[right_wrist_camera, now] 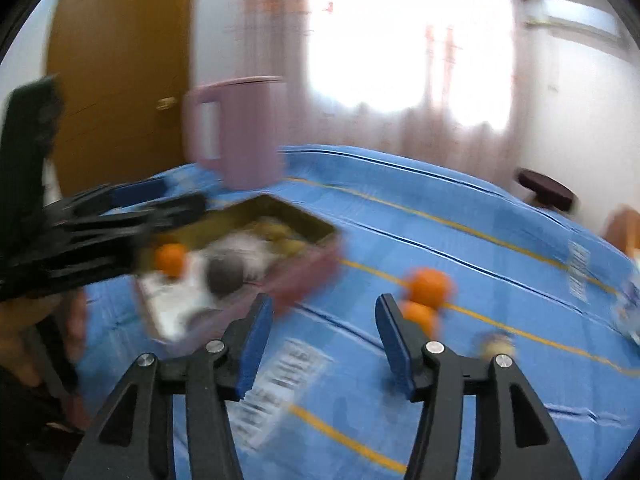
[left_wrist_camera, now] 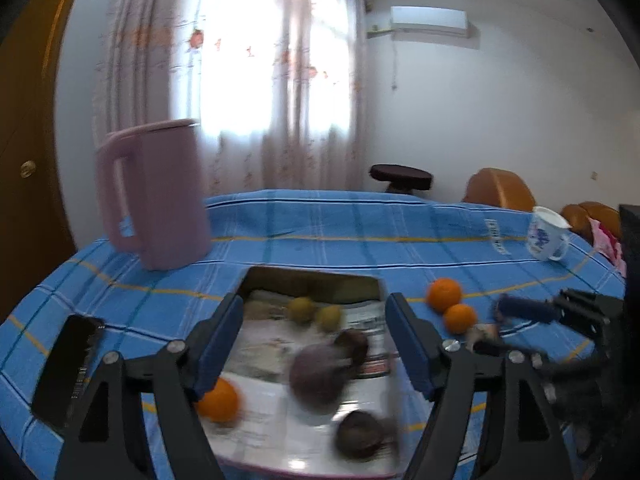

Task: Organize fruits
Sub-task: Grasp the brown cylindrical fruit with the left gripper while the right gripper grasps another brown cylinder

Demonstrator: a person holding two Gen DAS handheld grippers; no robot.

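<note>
My left gripper [left_wrist_camera: 316, 308] hangs open over an open box [left_wrist_camera: 312, 280] lined with paper, nothing pressed between its blue pads. In the box lie two yellow-green fruits [left_wrist_camera: 302, 309], three dark purple fruits [left_wrist_camera: 320, 372], one of them blurred, and an orange [left_wrist_camera: 218, 400]. Two more oranges [left_wrist_camera: 443, 295] rest on the blue tablecloth right of the box. My right gripper [right_wrist_camera: 324, 304] stands open above bare cloth, the two oranges [right_wrist_camera: 428, 284] just beyond its right finger. A small pale object [right_wrist_camera: 496, 342] lies near them. The left gripper [right_wrist_camera: 168, 200] reaches over the box [right_wrist_camera: 280, 208].
A pink jug [left_wrist_camera: 156, 196] stands behind the box at the left. A black phone [left_wrist_camera: 68, 368] lies at the left edge of the table. A white mug with a blue pattern [left_wrist_camera: 548, 236] sits far right. A dark stool [left_wrist_camera: 400, 174] and orange chairs [left_wrist_camera: 500, 188] stand beyond the table.
</note>
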